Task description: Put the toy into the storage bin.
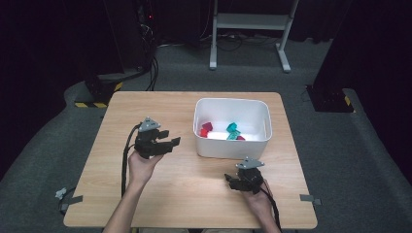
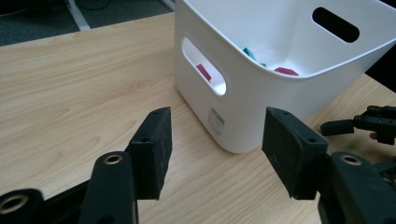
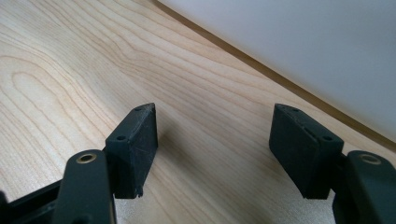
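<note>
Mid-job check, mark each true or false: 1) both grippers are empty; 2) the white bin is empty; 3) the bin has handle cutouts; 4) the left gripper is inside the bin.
1) True: the left gripper and the right gripper stand open with nothing between the jaws.
2) False: the white bin holds red blocks and teal blocks.
3) True: a cutout shows in its wall.
4) False: it is over the table, left of the bin.

Your high view looks forward and down over the whole pale wooden table (image 1: 189, 194). Your left gripper view faces the white plastic bin (image 2: 261, 107) from nearby; your right gripper view sits close above the tabletop, sharing that bin's wall.
</note>
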`<state>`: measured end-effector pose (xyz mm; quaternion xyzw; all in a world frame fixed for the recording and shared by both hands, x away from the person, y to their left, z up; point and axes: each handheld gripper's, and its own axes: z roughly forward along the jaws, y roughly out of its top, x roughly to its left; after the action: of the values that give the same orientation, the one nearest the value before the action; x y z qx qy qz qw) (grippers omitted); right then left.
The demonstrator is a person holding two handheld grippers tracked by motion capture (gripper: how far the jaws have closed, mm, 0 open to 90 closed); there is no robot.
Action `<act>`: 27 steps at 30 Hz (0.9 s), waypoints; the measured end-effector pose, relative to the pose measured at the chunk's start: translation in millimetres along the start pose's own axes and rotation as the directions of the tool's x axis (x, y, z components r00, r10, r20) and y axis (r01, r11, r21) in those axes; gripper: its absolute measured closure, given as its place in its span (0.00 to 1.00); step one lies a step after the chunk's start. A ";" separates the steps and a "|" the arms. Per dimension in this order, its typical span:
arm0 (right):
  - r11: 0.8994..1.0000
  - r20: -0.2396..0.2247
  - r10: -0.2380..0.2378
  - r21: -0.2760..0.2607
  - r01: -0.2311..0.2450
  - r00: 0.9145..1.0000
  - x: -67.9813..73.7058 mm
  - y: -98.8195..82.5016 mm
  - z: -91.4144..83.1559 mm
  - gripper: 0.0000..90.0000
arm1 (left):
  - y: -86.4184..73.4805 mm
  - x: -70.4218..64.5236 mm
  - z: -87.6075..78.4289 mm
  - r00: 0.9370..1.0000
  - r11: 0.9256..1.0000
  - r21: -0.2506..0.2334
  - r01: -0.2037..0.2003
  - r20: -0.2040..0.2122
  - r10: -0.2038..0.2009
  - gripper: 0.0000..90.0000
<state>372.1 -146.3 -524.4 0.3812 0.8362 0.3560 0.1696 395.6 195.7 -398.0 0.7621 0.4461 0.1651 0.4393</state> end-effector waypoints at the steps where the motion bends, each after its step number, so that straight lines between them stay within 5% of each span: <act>1: 1.000 0.000 0.000 0.000 0.000 1.000 0.0 0.0 0.0 0.36 | -1.7 0.4 -0.1 1.000 1.000 0.003 0.000 -0.004 0.000 0.47; 27: 1.000 0.000 0.000 0.000 0.000 1.000 0.1 0.0 0.0 0.36 | -54.6 5.0 3.5 0.999 0.998 0.056 0.032 -0.042 -0.030 0.46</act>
<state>372.1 -146.2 -524.4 0.3813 0.8361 0.3561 0.1696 371.4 209.8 -445.3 0.7636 0.4713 0.1611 0.4109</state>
